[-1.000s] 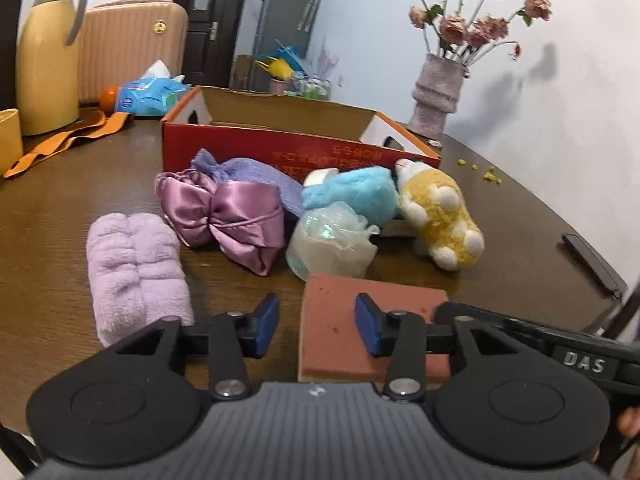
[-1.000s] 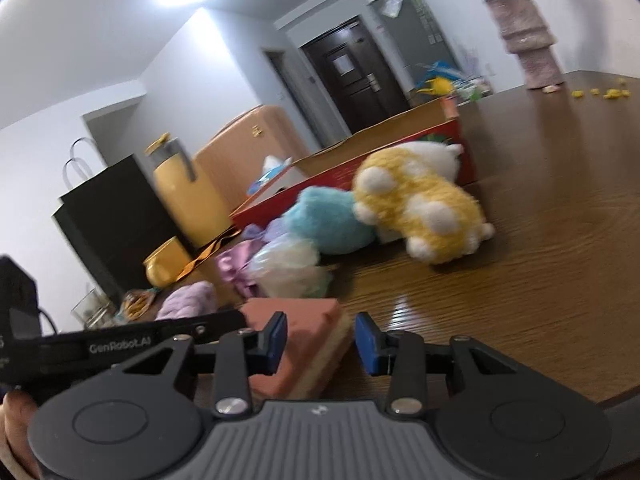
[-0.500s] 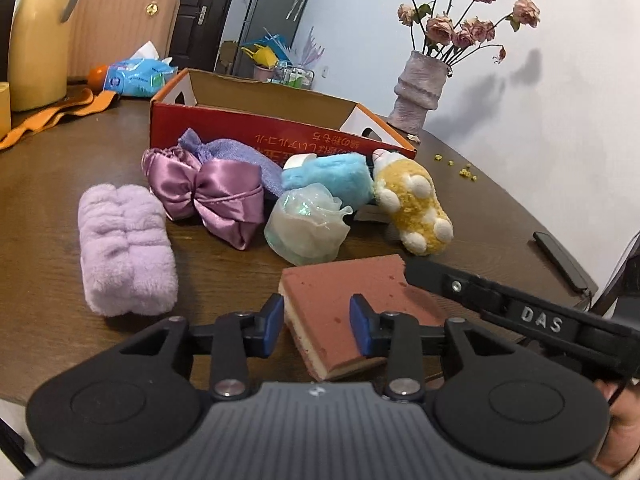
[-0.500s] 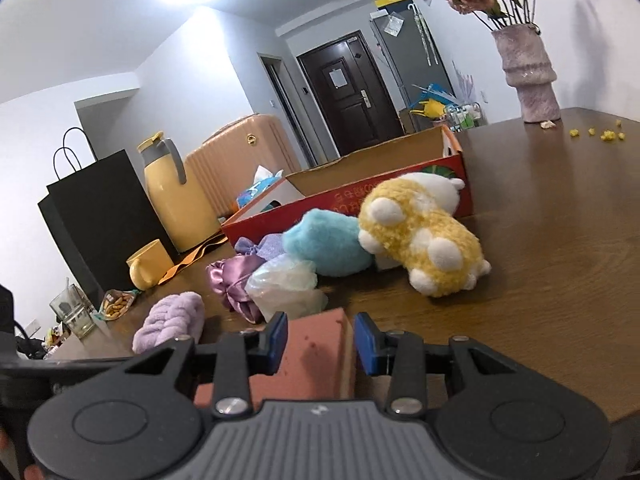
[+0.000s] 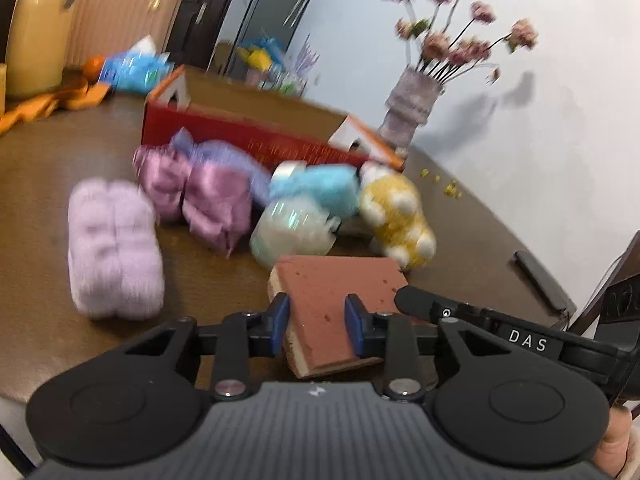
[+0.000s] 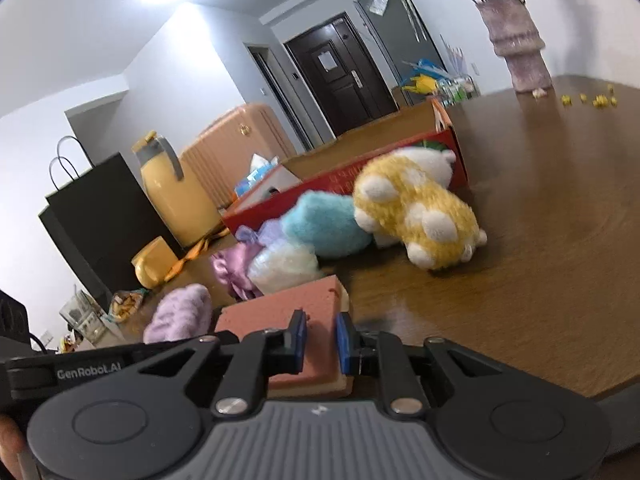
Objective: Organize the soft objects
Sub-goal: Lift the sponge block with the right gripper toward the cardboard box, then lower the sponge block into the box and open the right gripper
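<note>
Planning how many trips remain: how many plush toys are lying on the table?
2. The blue plush lies before the red box; the yellow plush lies against its right side. Others may be hidden behind the pile.

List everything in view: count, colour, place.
sponge: one, brick-red over tan, nearest, tilted up
lilac towel roll: one, table, left
satin bow: one, pink-purple, before box
mesh puff: one, pale, behind sponge
blue plush: one, mid-row
yellow plush: one, white spots, right
box: one, red, open
vase: one, mauve, pink flowers
flask: one, yellow
suitcase: one, peach
left gripper: black, blue pads astride sponge
right gripper: pinching sponge edge
</note>
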Tool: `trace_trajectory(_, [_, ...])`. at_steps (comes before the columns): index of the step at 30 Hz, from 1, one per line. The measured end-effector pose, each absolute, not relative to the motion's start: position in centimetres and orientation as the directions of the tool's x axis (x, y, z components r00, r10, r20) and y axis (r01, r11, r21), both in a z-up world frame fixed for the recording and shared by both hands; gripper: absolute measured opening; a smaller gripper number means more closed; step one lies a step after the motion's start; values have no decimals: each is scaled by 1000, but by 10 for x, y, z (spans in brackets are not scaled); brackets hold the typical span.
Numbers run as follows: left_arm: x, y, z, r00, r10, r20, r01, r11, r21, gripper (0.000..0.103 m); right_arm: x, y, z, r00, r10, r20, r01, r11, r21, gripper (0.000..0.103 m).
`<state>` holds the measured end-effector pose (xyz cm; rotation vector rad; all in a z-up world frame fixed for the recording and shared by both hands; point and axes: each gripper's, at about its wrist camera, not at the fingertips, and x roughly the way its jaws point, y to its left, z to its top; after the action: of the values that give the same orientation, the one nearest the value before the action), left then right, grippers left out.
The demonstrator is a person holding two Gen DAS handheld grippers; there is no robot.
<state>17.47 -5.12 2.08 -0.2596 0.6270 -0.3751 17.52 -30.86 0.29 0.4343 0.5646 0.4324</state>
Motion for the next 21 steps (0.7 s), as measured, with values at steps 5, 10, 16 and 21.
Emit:
trace_trajectory(5, [184, -53, 60, 805, -410, -430, 316, 908, -274, 30, 192, -310, 47, 785, 512, -350, -326, 821, 469, 16])
trace_trajectory(10, [243, -38, 110, 825, -421, -378, 318, 898, -305, 30, 255, -299, 99, 784, 526, -328, -366, 820, 440, 16])
trace_trajectory(16, [375, -20, 143, 783, -419, -460, 275, 896, -347, 30, 379, -281, 132, 768, 517, -377, -317, 819, 478, 16])
trace_trajectory(21, [489, -5, 123, 715, -392, -579, 206, 910, -361, 30, 496, -256, 119, 711, 492, -502, -216, 833, 510, 16])
